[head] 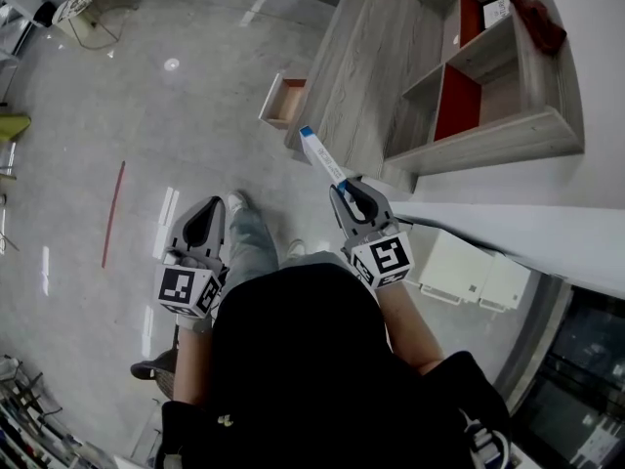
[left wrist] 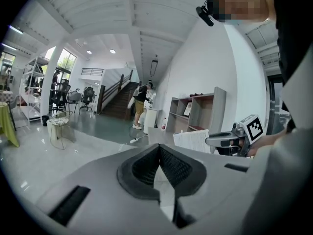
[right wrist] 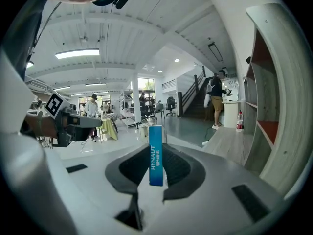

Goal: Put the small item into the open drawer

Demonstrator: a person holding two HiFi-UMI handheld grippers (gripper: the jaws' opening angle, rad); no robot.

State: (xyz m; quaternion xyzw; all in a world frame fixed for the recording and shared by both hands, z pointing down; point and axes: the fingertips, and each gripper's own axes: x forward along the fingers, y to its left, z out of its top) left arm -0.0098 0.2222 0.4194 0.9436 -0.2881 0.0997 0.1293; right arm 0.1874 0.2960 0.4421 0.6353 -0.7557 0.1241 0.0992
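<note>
1. A narrow blue-and-white box [head: 322, 156] is clamped between the jaws of the right gripper [head: 344, 190]. The jaws are held partly apart by the width of the box.
2. In the right gripper view, the box [right wrist: 156, 155] is seen standing upright between the pads of the right gripper [right wrist: 157, 166]. "HYNAUT" can be read on its blue edge, but the smaller print beside it cannot be made out.
3. In the head view, the box is pointed toward 11 o'clock, well above the floor. Its lower end is hidden inside the jaws.
4. The open drawer [head: 274, 101] is found at 11 o'clock from the far end of the box, apart from it. It is pulled out of a grey wooden cabinet [head: 361, 76], and only a reddish strip of its inside is shown.
5. The left gripper [head: 208, 209] is held at 9 o'clock from the right one. In the left gripper view, the jaws of the left gripper [left wrist: 159, 151] are seen closed tip to tip, with nothing between them.
6. A shelf unit [head: 508, 125] with red back panels is cut off at 1 o'clock, and a dark red cloth [head: 538, 22] is laid on it.
7. The floor at 6 o'clock is hidden by the person's dark top.
</note>
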